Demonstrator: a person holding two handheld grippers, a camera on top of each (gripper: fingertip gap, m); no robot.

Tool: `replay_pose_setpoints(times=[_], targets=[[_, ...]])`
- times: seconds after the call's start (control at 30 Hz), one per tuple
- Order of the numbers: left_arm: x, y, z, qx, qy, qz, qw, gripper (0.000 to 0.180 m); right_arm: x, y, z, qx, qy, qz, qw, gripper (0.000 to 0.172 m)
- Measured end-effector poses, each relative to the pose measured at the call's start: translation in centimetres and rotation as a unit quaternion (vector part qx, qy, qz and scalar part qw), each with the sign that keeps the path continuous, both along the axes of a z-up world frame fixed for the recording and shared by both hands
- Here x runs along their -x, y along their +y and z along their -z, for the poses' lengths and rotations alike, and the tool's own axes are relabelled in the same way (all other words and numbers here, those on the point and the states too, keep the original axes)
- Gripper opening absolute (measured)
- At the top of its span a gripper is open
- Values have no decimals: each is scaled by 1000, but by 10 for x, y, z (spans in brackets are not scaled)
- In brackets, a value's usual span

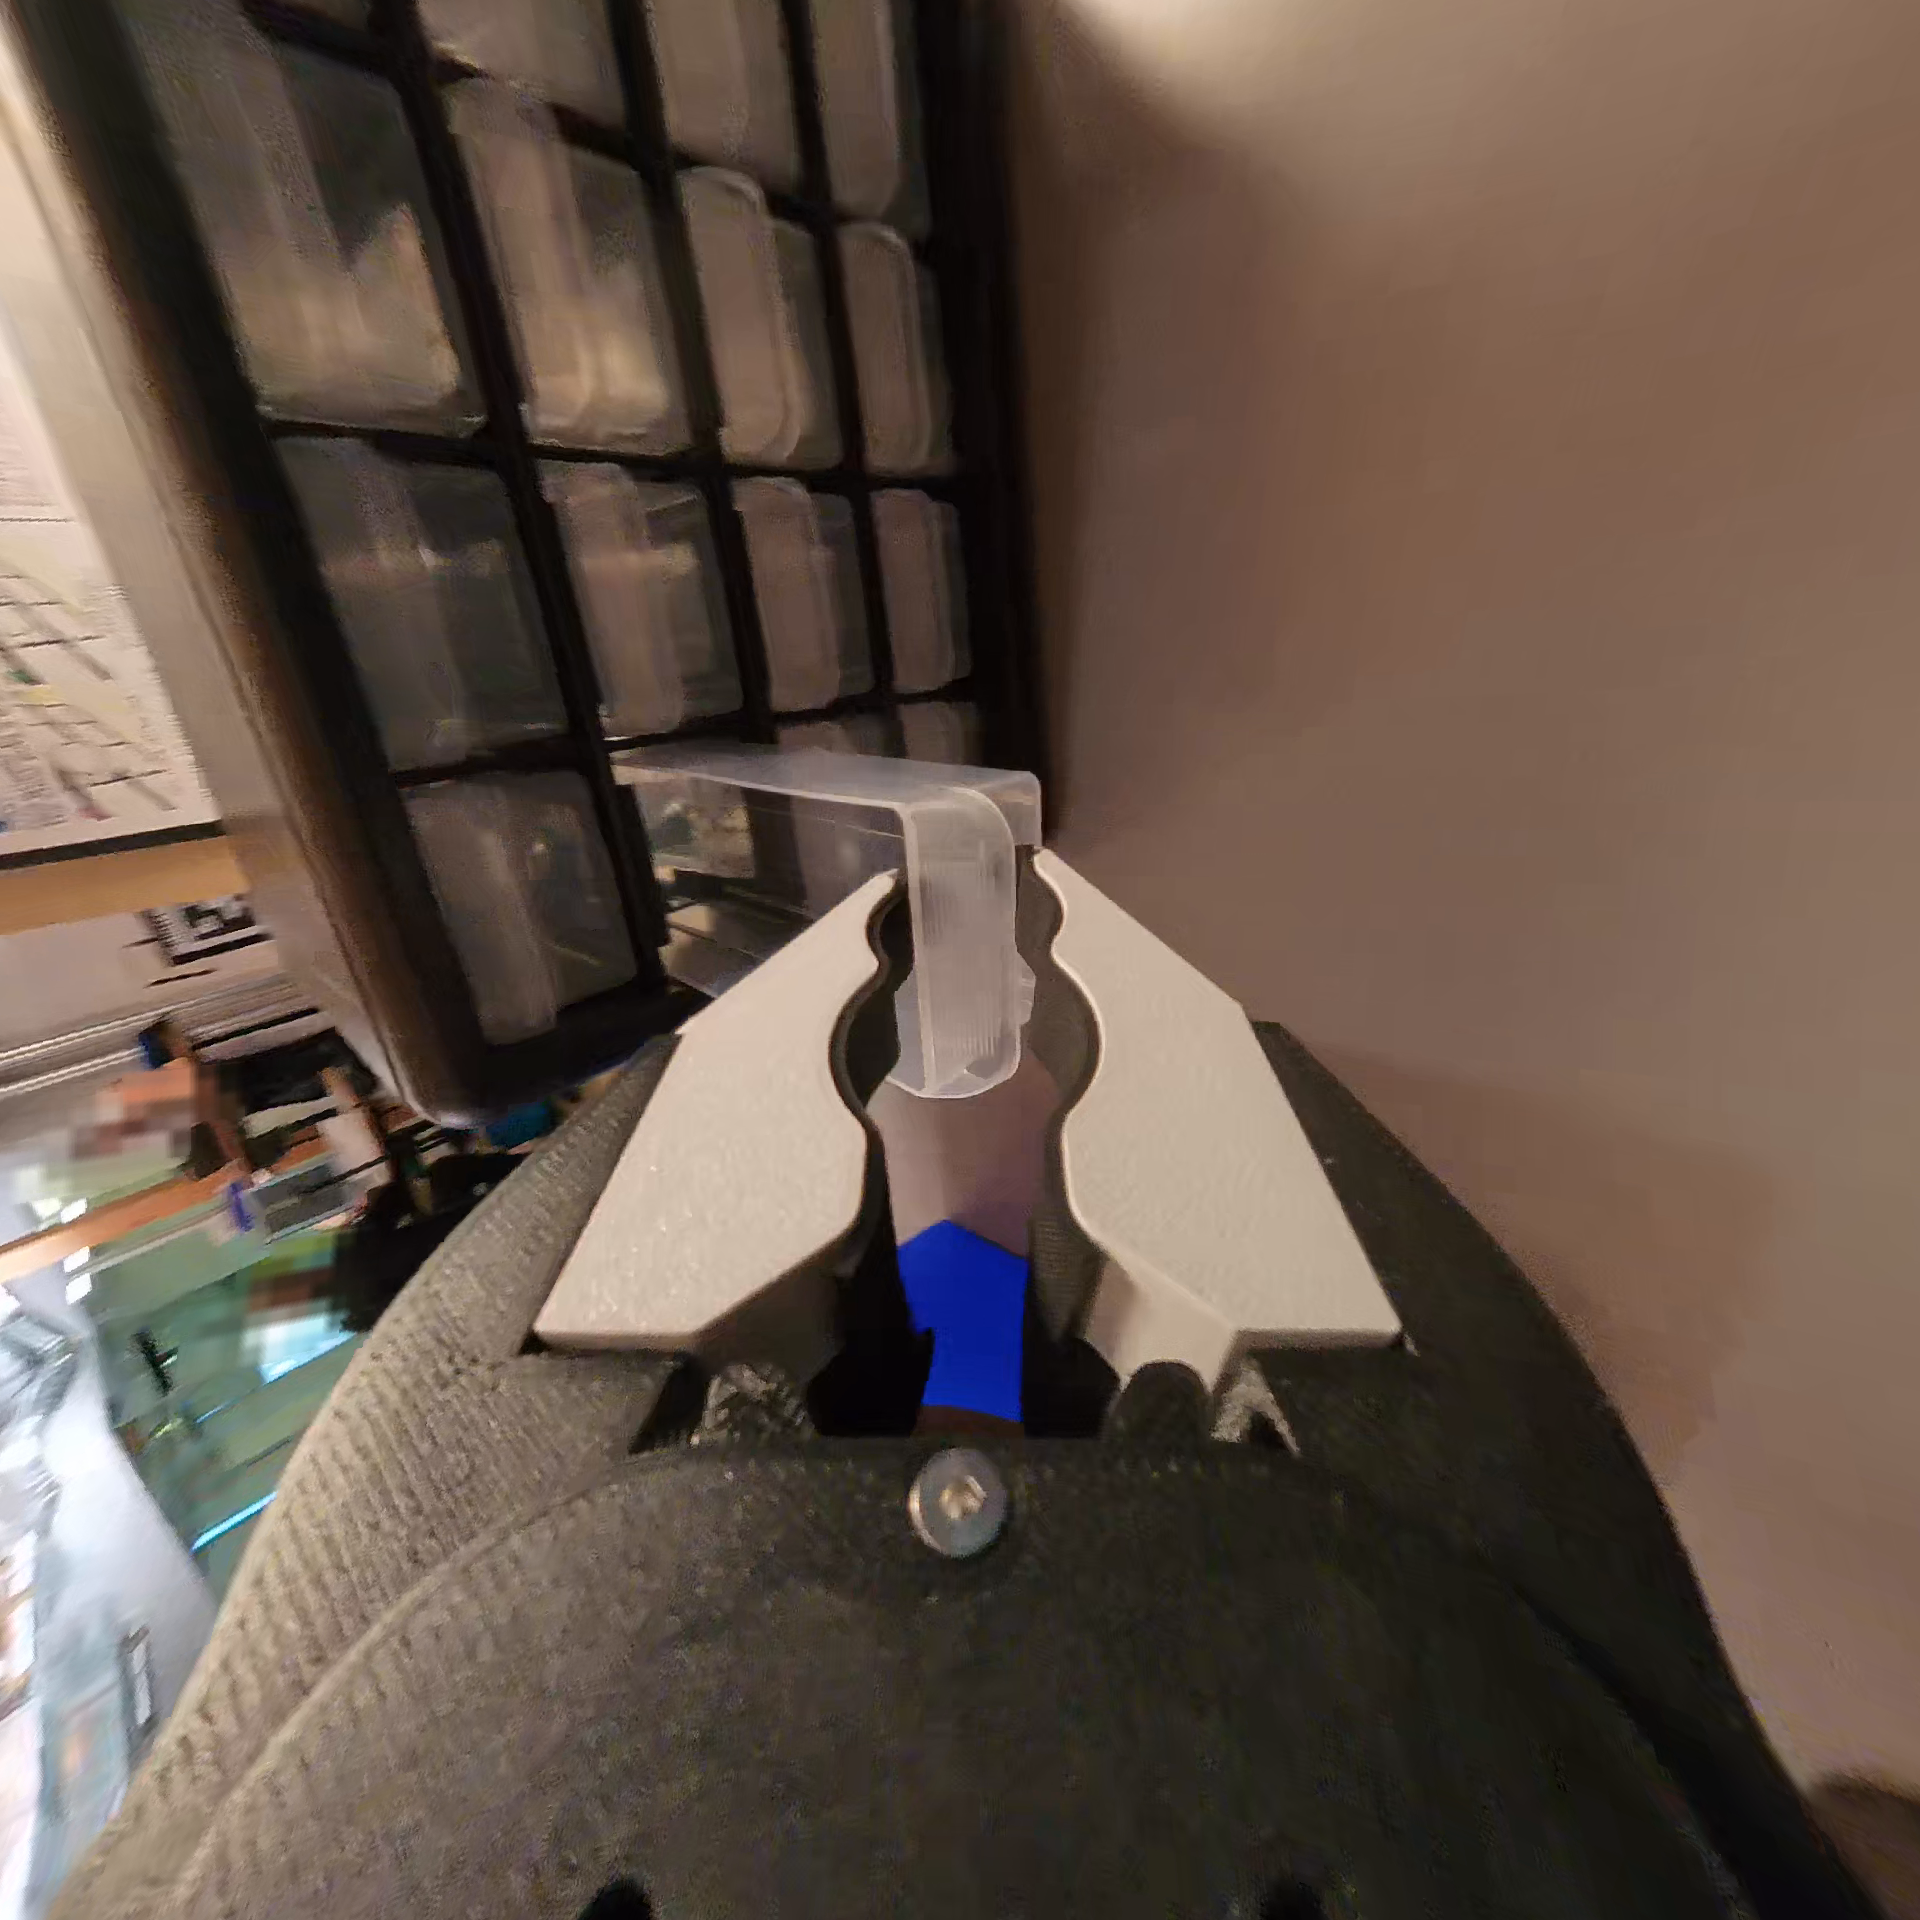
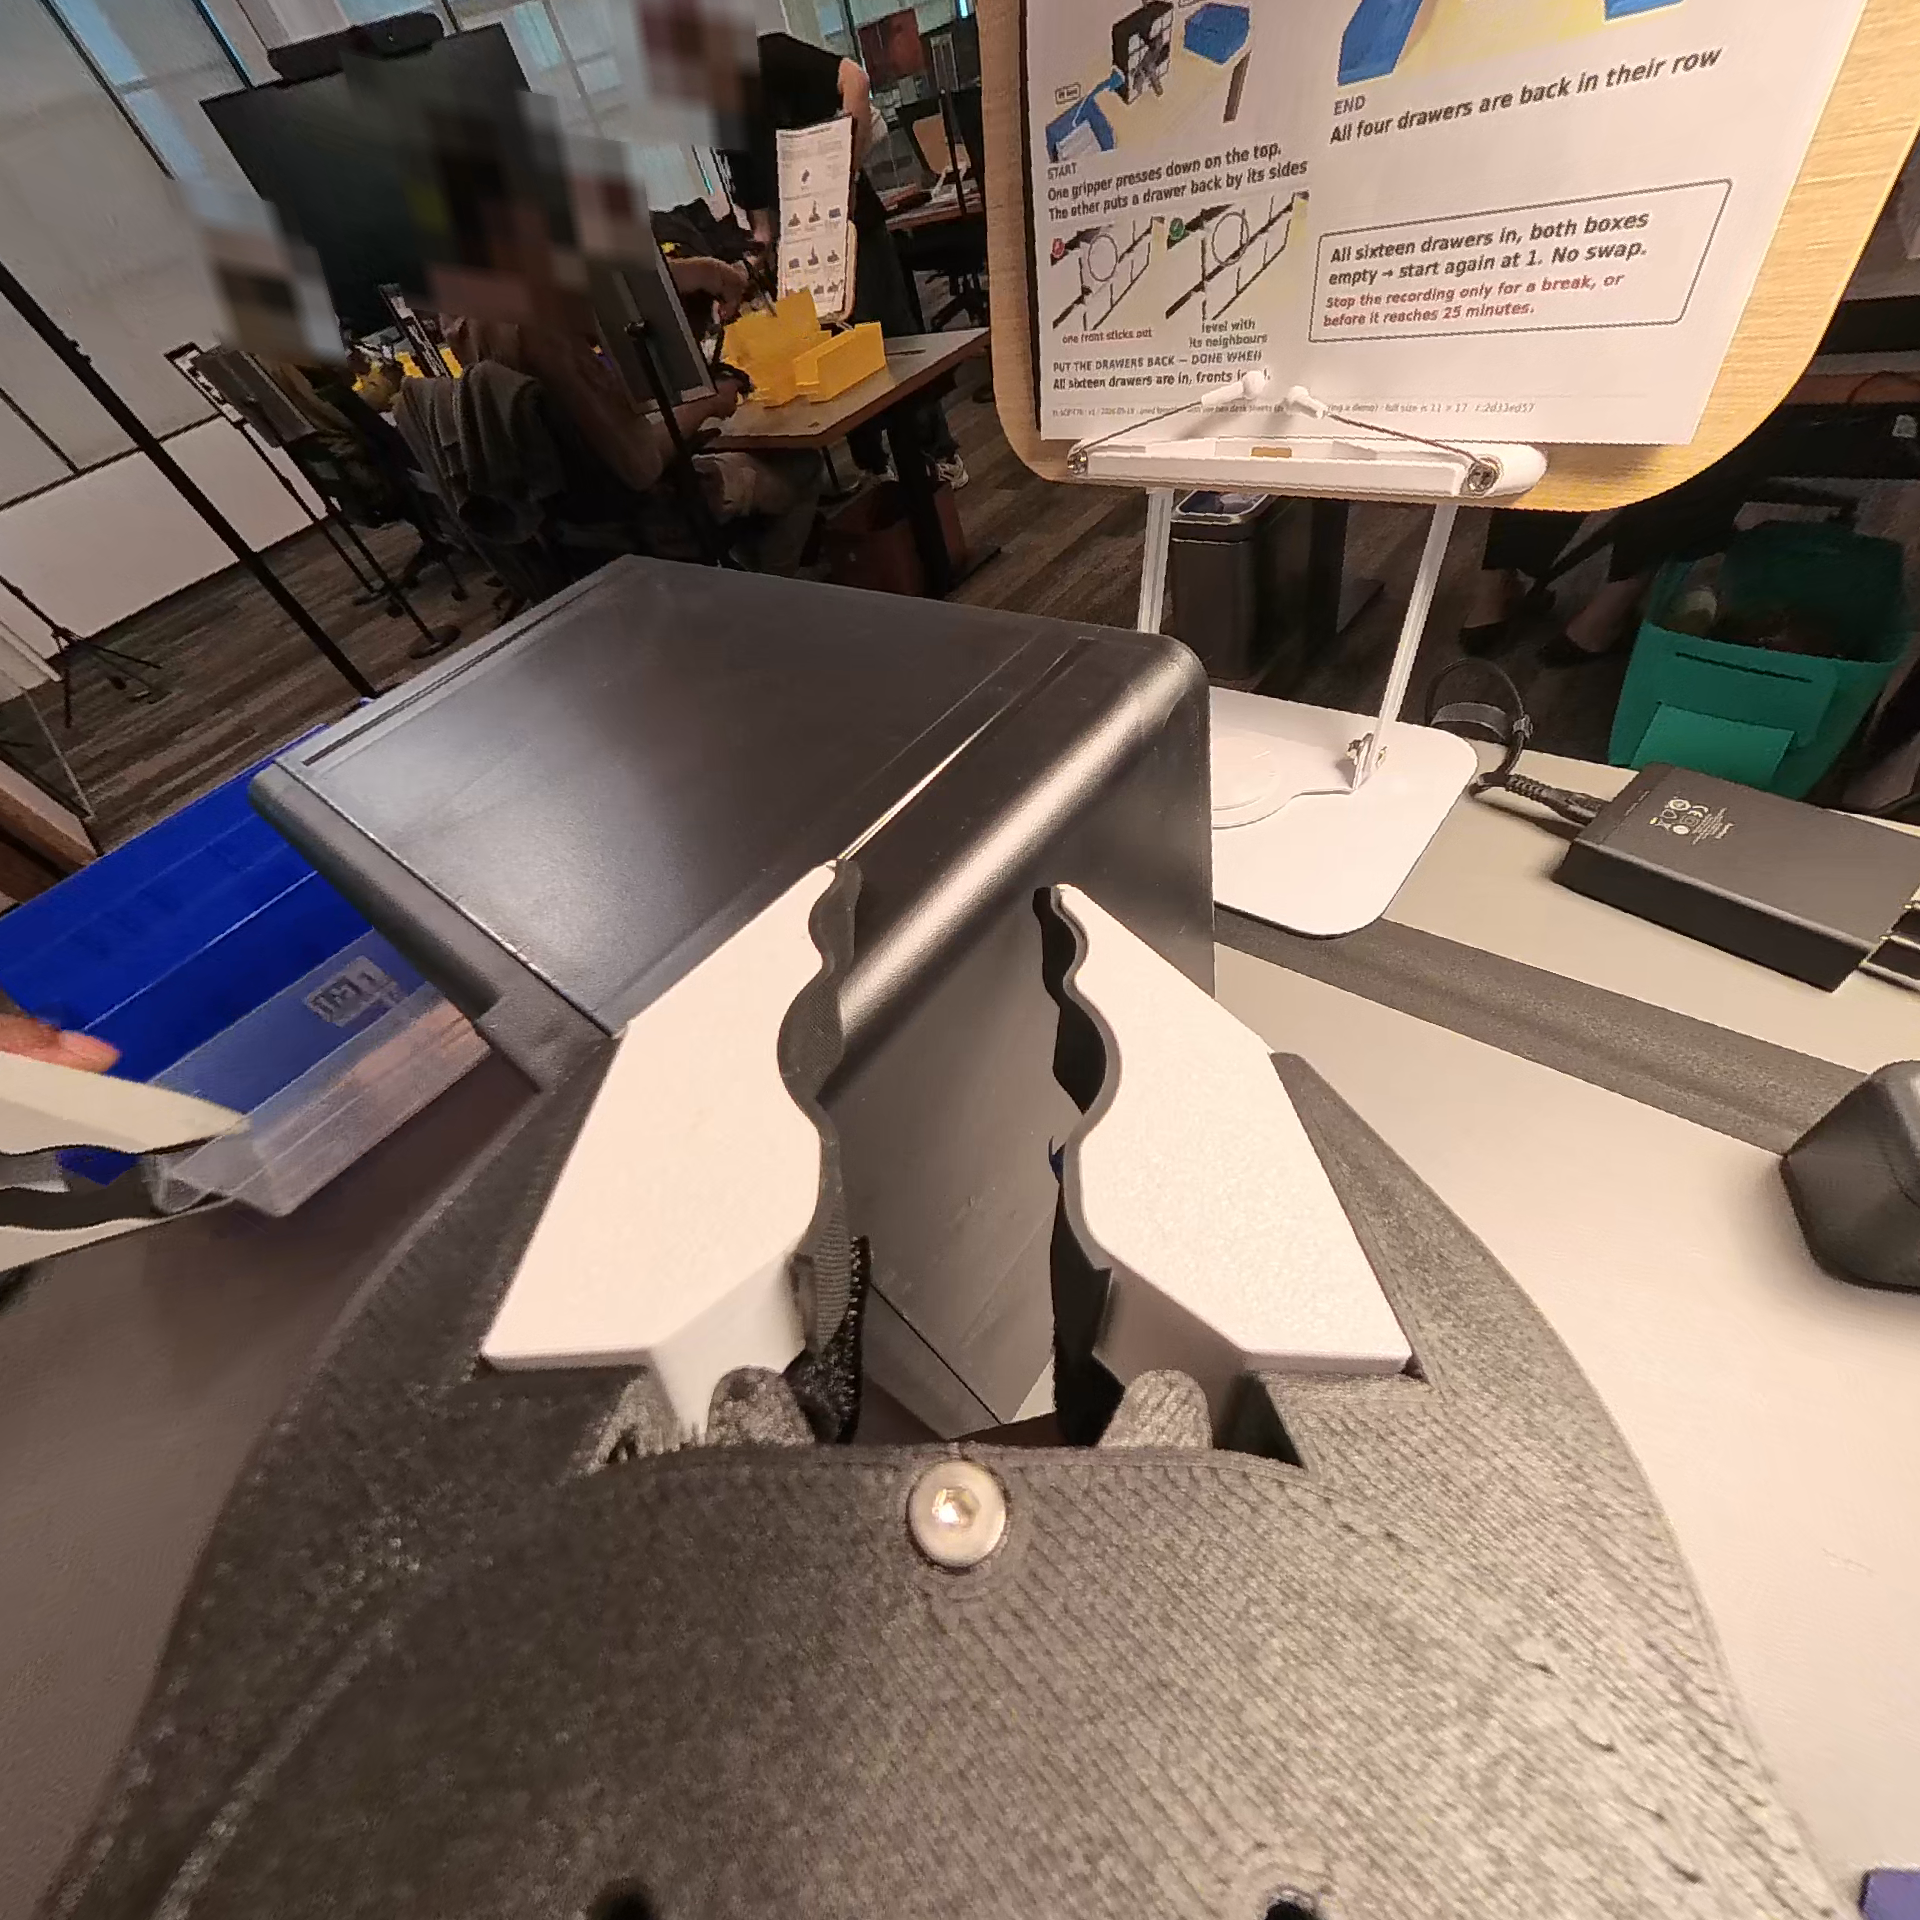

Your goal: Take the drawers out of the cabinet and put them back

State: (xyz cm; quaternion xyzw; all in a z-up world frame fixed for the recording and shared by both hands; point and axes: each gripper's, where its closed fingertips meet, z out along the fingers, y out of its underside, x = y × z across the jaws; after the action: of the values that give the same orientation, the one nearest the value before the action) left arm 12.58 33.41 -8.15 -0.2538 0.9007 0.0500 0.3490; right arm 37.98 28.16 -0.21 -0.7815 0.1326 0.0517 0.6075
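The black cabinet [image 1: 582,623] with its grid of clear drawers fills the upper left of the left wrist view, which is rolled sideways. One clear drawer [image 1: 779,821] sticks out of its slot at the row's end. My left gripper [image 1: 966,873] is shut on that drawer's frosted handle tab [image 1: 961,956]. In the right wrist view my right gripper [image 2: 945,894] is open over the top right edge of the cabinet [image 2: 675,779], with the edge between its spread fingers. The left gripper [image 2: 104,1122] with the clear drawer [image 2: 270,1153] shows at the far left.
A blue bin [image 2: 156,935] stands left of the cabinet. Behind it a white stand [image 2: 1340,831] carries an instruction board [image 2: 1351,208]. A black power brick [image 2: 1745,862] and a dark rounded object [image 2: 1860,1174] lie on the grey table at the right. People sit at a far table.
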Motion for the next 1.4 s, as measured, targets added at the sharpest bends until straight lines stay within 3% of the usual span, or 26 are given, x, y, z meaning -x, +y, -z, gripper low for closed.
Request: replay_pose_setpoints(times=[0.03, 0.2, 0.3, 0.4, 0.57, 0.93, 1.13, 1.27, 1.4], targets=[[-6, 4, 0, -10, -24, -3, 1000, 19, 0, 0, 0, 0, -1, 0, 1000, 38], [-28, 25, -3, -28, -131, -16, 991, 27, 0, 0, 0, 1, -3, 1, 1000, 38], [-22, 23, -4, 19, -170, -14, 985, 39, 1, -1, 0, 2, -4, -1, 1000, 38], [-13, 11, -13, 68, -217, 16, 974, 34, 1, 0, 0, 2, -3, -3, 1000, 38], [-9, 16, -1, 71, -210, 5, 975, 16, 1, 0, 0, 1, -2, -3, 1000, 38], [-54, 49, 6, 86, -237, -56, 966, 17, 0, 0, 0, 0, -4, 0, 1000, 39], [-57, 50, 14, 123, -254, -71, 957, 24, 0, 0, 0, 0, -4, -2, 1000, 39], [-46, 30, 20, 193, -287, -85, 934, 26, 0, 0, 0, 2, -7, 0, 1000, 39], [-24, 6, 45, 287, -314, -118, 897, 28, -1, -1, 0, 2, -12, 5, 1000, 40]])
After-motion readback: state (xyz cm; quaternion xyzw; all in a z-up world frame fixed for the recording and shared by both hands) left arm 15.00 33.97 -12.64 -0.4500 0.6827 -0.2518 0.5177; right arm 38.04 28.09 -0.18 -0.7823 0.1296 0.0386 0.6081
